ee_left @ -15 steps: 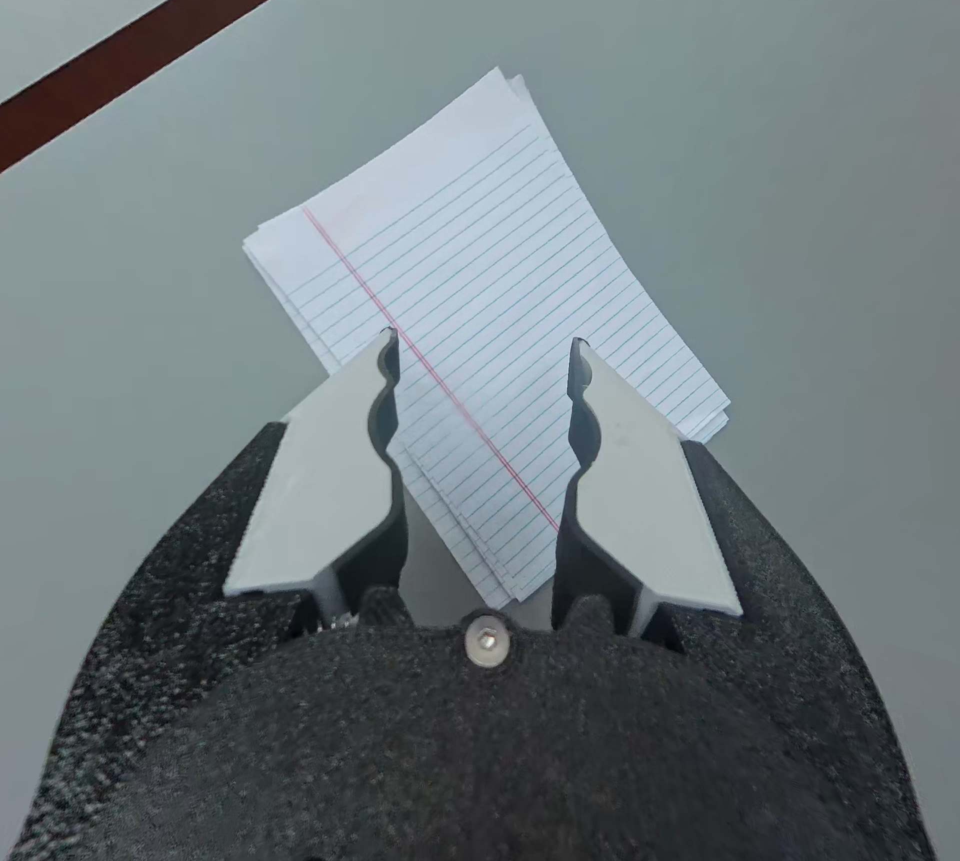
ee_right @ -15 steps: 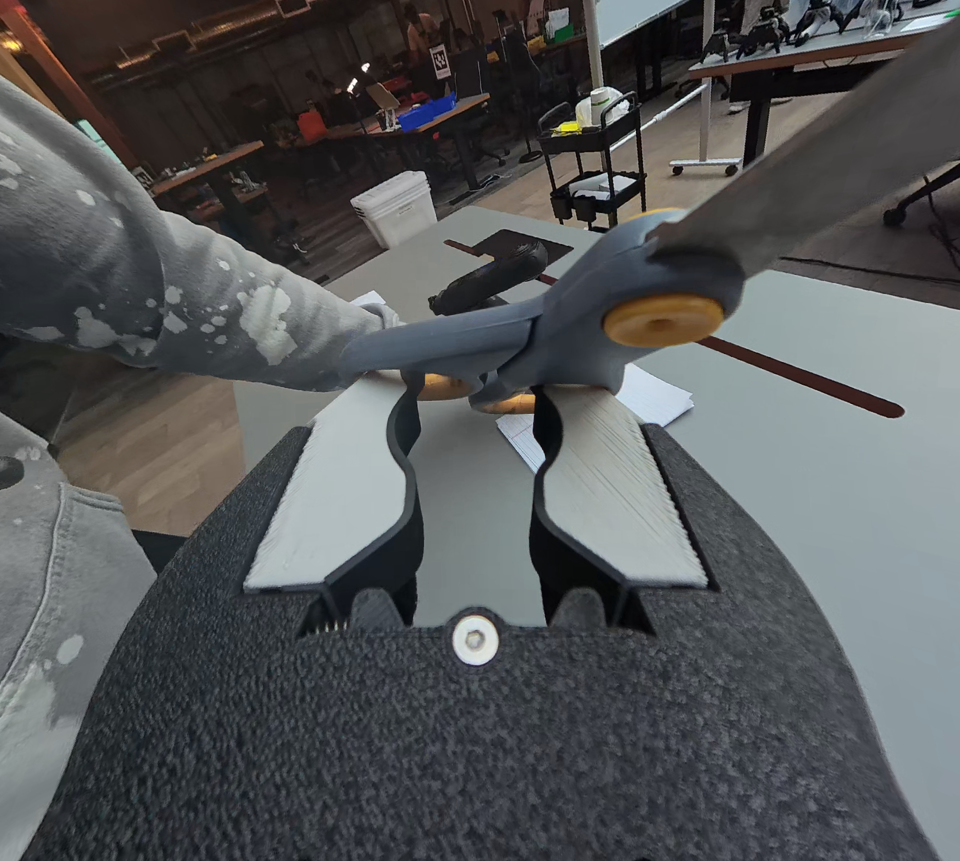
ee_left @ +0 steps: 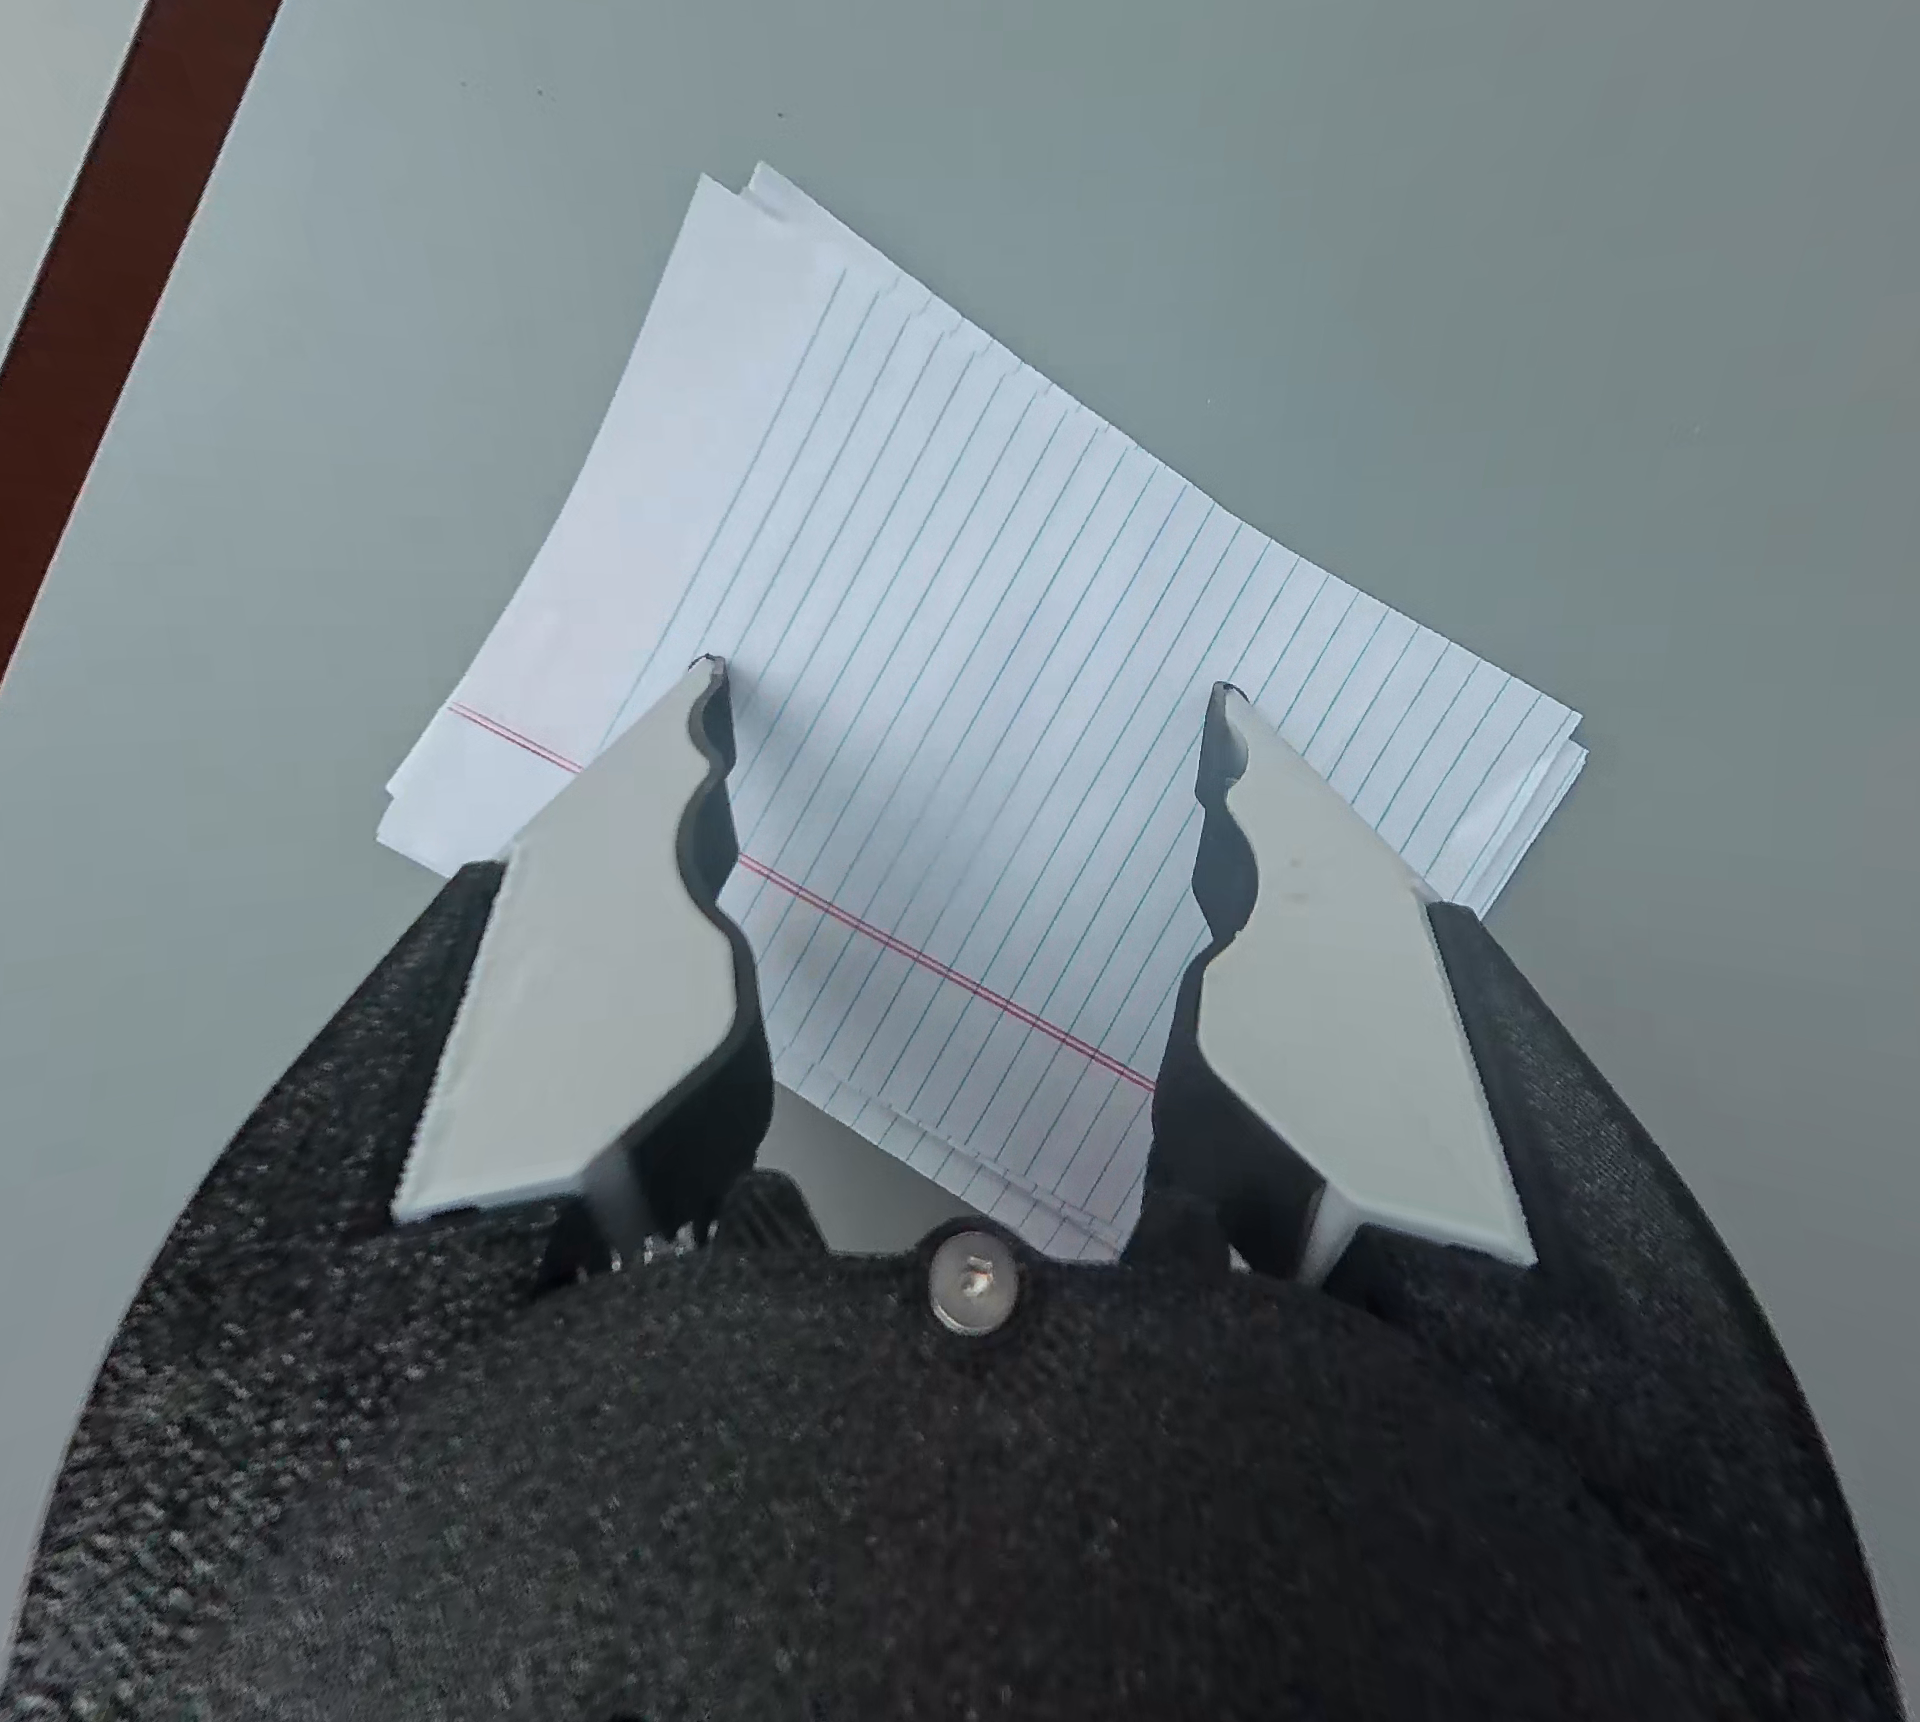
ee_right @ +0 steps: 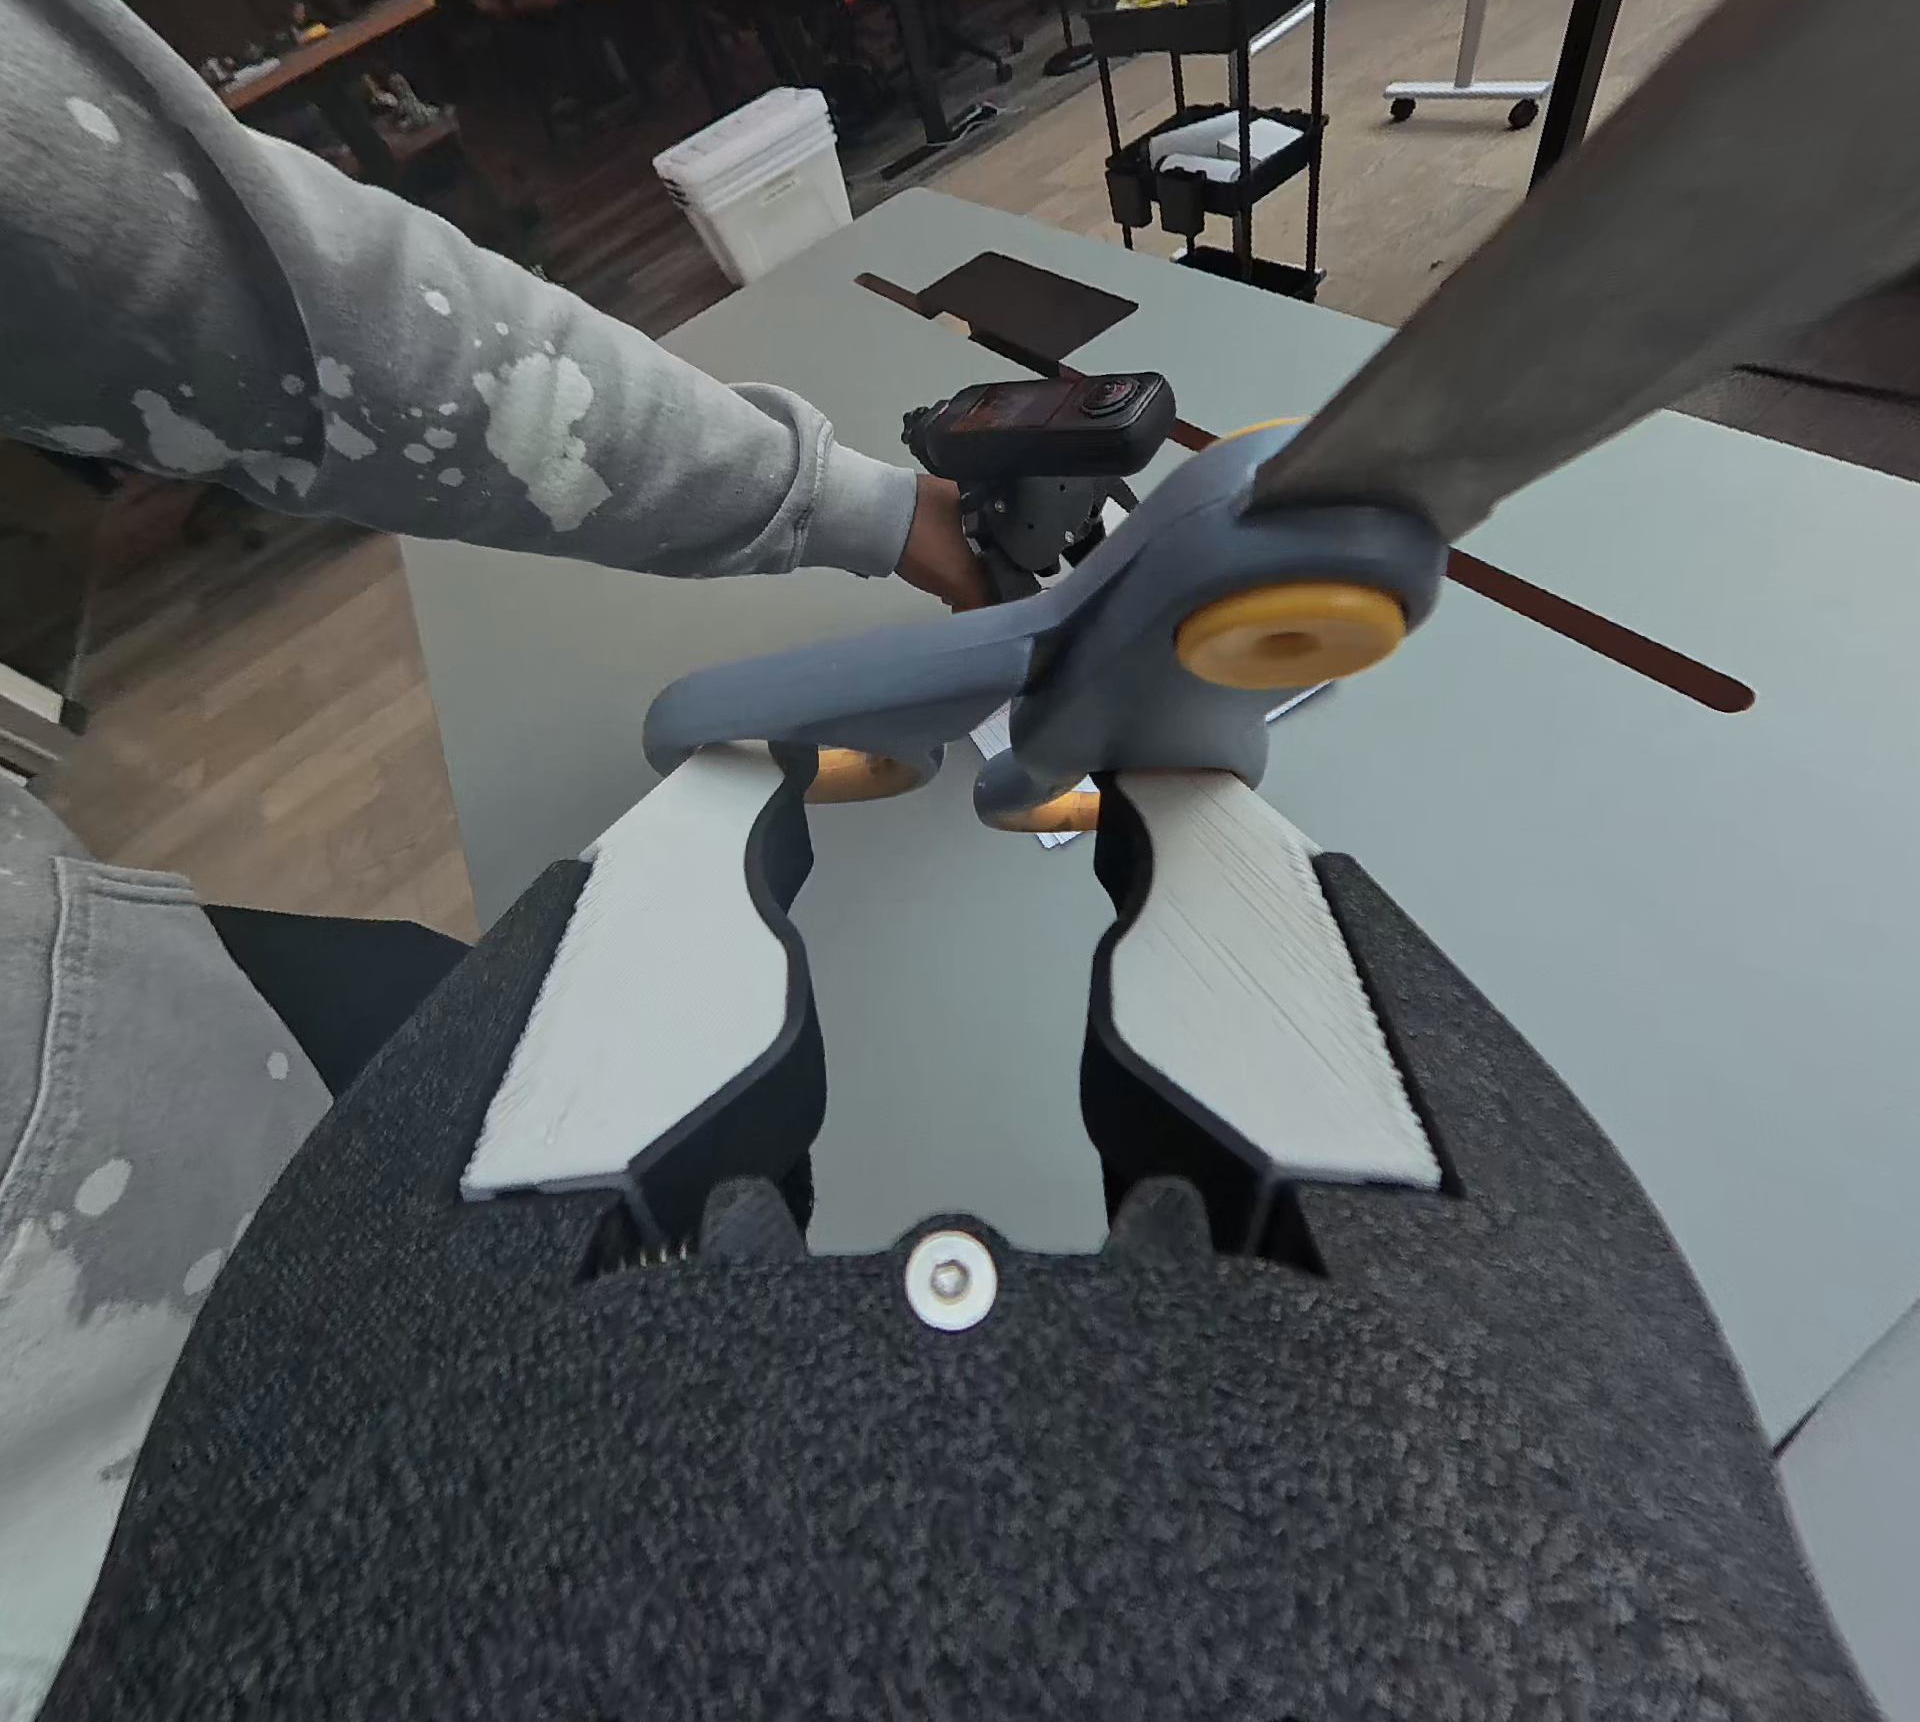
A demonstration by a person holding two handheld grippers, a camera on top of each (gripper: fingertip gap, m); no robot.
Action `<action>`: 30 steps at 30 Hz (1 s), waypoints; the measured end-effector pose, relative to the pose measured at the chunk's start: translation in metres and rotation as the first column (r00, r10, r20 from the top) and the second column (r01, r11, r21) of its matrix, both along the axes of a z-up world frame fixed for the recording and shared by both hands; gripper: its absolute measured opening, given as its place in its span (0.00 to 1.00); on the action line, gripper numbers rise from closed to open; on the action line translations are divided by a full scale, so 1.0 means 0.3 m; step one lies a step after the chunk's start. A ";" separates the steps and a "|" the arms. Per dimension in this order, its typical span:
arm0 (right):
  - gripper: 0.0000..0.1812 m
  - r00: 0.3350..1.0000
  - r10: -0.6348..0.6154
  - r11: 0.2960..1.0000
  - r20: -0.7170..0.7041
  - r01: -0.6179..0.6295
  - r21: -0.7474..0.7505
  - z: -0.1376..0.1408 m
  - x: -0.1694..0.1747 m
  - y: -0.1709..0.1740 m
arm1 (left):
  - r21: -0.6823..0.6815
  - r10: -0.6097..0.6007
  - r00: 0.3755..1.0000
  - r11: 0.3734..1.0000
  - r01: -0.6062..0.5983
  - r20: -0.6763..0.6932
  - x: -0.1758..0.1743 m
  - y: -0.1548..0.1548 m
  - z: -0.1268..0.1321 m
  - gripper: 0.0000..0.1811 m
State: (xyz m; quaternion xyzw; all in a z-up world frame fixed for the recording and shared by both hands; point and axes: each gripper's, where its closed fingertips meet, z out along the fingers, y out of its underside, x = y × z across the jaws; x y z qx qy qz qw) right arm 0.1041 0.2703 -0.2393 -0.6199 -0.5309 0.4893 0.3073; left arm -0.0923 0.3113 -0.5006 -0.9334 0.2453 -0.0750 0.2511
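Since the earlier frame, the lined paper stack [ee_left: 966,633] has rotated beneath the spread left gripper [ee_left: 971,690]. The right gripper [ee_right: 951,773], fingers parted, carries grey-handled, yellow-pivoted scissors [ee_right: 1153,644] across its tips above the smooth grey tabletop [ee_right: 1558,945].

White paper [ee_left: 966,633], blue-ruled, red margin line; grey table [ee_left: 1247,114], brown strip [ee_left: 156,218]; grey scissors [ee_right: 1091,675], yellow pivot.

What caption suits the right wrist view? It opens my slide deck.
Right tongs carrying grey, yellow-pivot scissors by the handles above a grey table, left tongs beyond.
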 end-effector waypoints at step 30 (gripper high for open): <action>0.29 0.995 0.076 0.994 -0.068 -0.070 0.081 0.174 -0.062 -0.052 | 0.092 0.316 0.894 0.928 -0.361 0.318 0.020 -0.182 0.543 0.00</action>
